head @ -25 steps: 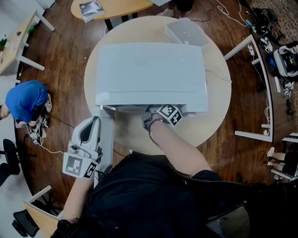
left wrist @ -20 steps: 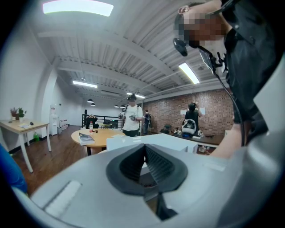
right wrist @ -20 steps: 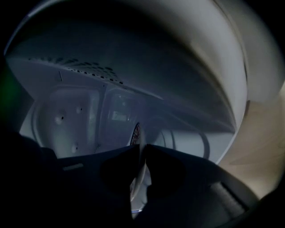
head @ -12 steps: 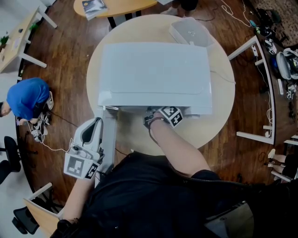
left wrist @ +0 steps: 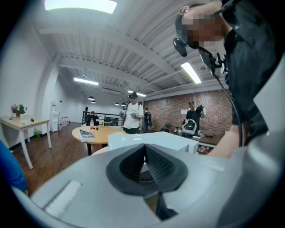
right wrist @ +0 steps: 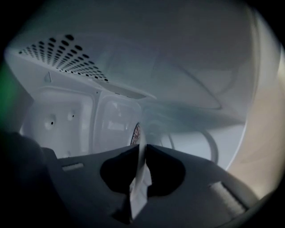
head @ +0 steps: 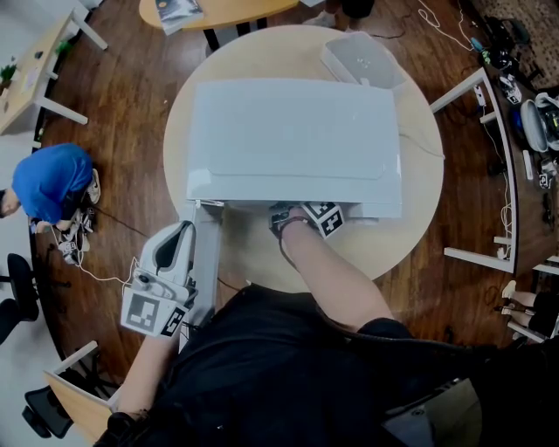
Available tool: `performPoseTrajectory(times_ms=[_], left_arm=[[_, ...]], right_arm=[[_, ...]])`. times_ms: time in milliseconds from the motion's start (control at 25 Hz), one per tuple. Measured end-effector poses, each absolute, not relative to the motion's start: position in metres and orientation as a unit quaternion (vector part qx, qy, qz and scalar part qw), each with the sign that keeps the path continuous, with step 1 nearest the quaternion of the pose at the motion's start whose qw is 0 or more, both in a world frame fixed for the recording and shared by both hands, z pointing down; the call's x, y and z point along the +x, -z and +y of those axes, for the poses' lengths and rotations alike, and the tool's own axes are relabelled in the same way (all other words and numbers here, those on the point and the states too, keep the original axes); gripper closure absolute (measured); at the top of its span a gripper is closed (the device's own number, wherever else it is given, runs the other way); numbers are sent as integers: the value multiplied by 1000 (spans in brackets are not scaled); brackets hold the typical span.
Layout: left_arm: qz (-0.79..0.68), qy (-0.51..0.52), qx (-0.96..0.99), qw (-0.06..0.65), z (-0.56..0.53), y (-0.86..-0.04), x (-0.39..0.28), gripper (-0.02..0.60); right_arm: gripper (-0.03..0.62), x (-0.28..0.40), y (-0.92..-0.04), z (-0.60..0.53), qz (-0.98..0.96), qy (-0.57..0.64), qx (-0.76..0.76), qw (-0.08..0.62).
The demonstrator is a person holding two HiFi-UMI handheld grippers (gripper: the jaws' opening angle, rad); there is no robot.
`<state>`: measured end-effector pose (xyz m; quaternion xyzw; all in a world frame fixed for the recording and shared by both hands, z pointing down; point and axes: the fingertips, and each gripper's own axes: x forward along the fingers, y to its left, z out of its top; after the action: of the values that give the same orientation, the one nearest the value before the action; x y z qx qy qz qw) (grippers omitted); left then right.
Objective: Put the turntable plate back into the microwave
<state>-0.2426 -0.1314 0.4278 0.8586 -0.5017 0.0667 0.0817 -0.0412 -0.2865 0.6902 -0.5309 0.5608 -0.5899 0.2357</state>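
The white microwave (head: 293, 140) stands on a round table, its door (head: 206, 262) swung open toward me on the left. My right gripper (head: 297, 216) reaches into the opening, and only its marker cube and wrist show from above. In the right gripper view the jaws (right wrist: 141, 149) are shut on the thin edge of the glass turntable plate (right wrist: 139, 178), held inside the white cavity (right wrist: 67, 120). My left gripper (head: 177, 232) hangs beside the open door, apart from it. Its jaws (left wrist: 143, 148) are shut with nothing between them.
A white box-like device (head: 362, 59) sits on the round table (head: 384, 244) behind the microwave. A person in blue (head: 52, 183) crouches on the wooden floor at the left. Other tables stand at the back (head: 210, 13) and right (head: 489, 148).
The right gripper has tilted slightly at the microwave's opening and stays shut on the plate. The left gripper has kept still.
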Motion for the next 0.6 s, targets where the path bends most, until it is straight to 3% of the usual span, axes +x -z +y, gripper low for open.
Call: performPoseTrajectory(times_ms=[600], left_arm=[[-487, -64, 867, 79, -139, -428, -213, 577]], right_arm=[[540, -8, -708, -288, 533, 600, -545, 241]])
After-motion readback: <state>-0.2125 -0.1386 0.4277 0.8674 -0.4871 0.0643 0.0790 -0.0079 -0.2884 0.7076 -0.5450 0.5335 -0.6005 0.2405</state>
